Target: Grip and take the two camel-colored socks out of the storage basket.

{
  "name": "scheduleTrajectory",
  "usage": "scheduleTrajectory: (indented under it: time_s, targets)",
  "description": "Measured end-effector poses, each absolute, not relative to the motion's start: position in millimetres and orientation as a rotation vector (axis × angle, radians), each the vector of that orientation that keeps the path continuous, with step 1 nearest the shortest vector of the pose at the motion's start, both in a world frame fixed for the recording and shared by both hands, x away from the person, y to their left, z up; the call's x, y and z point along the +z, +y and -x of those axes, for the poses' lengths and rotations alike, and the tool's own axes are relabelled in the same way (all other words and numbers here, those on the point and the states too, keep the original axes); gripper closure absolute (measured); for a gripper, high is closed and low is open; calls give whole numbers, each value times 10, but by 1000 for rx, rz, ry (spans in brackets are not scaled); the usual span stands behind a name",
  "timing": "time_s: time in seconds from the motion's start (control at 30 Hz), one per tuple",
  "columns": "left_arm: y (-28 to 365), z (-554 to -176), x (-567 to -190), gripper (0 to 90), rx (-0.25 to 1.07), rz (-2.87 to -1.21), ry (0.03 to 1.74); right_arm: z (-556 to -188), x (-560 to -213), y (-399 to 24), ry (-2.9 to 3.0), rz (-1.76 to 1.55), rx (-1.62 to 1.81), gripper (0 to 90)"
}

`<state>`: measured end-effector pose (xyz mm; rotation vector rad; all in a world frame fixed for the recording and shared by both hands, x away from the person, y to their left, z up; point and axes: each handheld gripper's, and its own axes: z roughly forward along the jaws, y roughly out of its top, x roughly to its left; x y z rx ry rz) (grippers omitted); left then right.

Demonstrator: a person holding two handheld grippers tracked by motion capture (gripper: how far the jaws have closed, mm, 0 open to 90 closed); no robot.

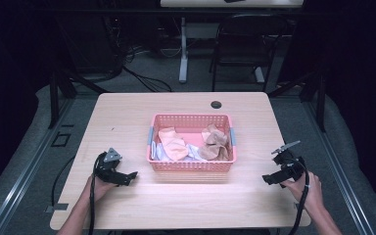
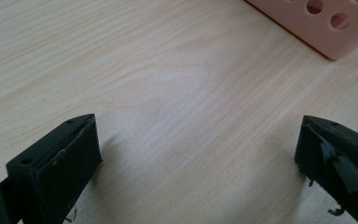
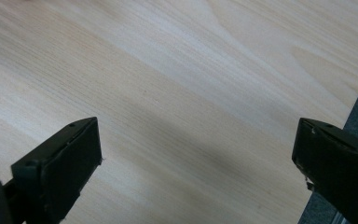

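A pink perforated basket (image 1: 191, 165) stands at the table's middle, holding crumpled peach, tan and white cloths (image 1: 174, 143). My left gripper (image 1: 129, 177) rests low over the table to the basket's front left, jaws wide apart with nothing between them. In the left gripper view the gripper (image 2: 198, 154) is open over bare wood, with a corner of the basket (image 2: 328, 25) at the upper right. My right gripper (image 1: 269, 178) hovers near the table's right edge, to the basket's front right, also open and empty. In the right gripper view it (image 3: 196, 154) looks down on plain wood.
The light wooden table (image 1: 127, 117) has a dark round cable hole (image 1: 216, 104) behind the basket. Its right edge (image 3: 354, 121) lies close to my right gripper. A black chair (image 1: 245, 44) and a white desk leg (image 1: 183, 49) stand beyond the table.
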<state>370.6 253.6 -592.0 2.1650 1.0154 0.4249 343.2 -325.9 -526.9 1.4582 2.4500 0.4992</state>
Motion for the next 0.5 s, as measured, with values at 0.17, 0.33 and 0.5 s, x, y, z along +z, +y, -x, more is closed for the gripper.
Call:
scheduleTrajectory:
  time_s: [0.17,0.33,0.5]
  targets:
    - [2533,-3701,-5921,0,427,-2162,1021,-3441,-5267,-3271,2457,-1452,497,9]
    - [2532,-3699,-5921,0,428,-2160,1022,-3460,-5259,-3242,2479,-1439,476,13]
    - [2533,-3703,-5920,0,426,-2162,1022,-3481,-5280,-3215,2501,-1440,440,13]
